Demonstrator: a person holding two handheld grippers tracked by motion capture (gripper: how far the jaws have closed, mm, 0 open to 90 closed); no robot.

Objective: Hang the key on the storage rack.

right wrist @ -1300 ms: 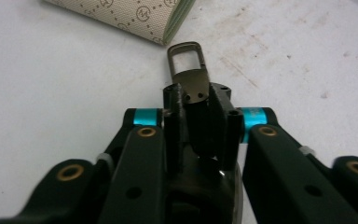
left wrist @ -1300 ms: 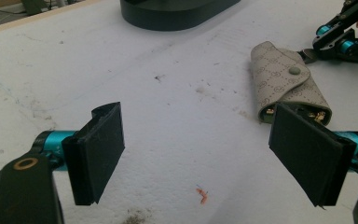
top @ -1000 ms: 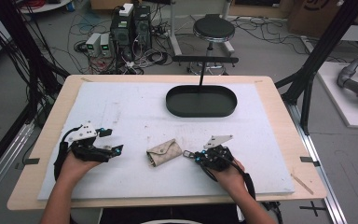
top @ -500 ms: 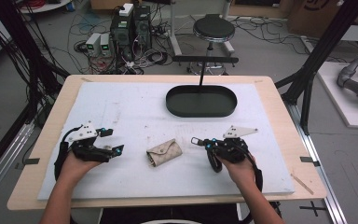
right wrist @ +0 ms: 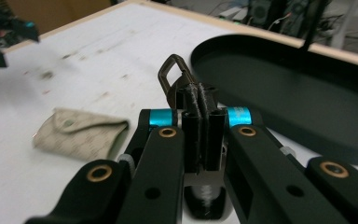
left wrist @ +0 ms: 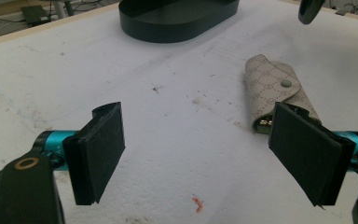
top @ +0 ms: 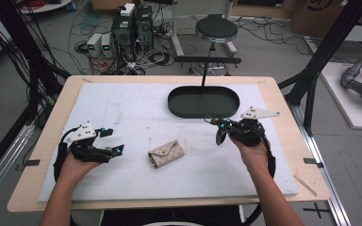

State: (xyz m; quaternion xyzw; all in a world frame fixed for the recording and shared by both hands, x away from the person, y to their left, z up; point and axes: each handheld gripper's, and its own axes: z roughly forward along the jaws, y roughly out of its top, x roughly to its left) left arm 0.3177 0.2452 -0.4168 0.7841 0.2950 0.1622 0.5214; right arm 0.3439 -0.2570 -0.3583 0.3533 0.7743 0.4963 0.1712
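A beige patterned pouch with a snap button lies flat on the white mat, also seen as the pouch and the pouch. My right gripper hovers above the mat to the pouch's right, near the black oval tray. Its jaws are shut on a small dark fob that hangs below them. A brownish metal clasp sticks out past the right gripper. My left gripper rests at the mat's left, open, with nothing between its pads.
The tray stands at the mat's far middle with a thin black post behind it. A stool, computer boxes and cables crowd the floor beyond the table. The wooden table edge borders the mat.
My right gripper has lifted away from the pouch's right end, moving up and toward the tray with the dark fob in its jaws. The left gripper and pouch have stayed put.
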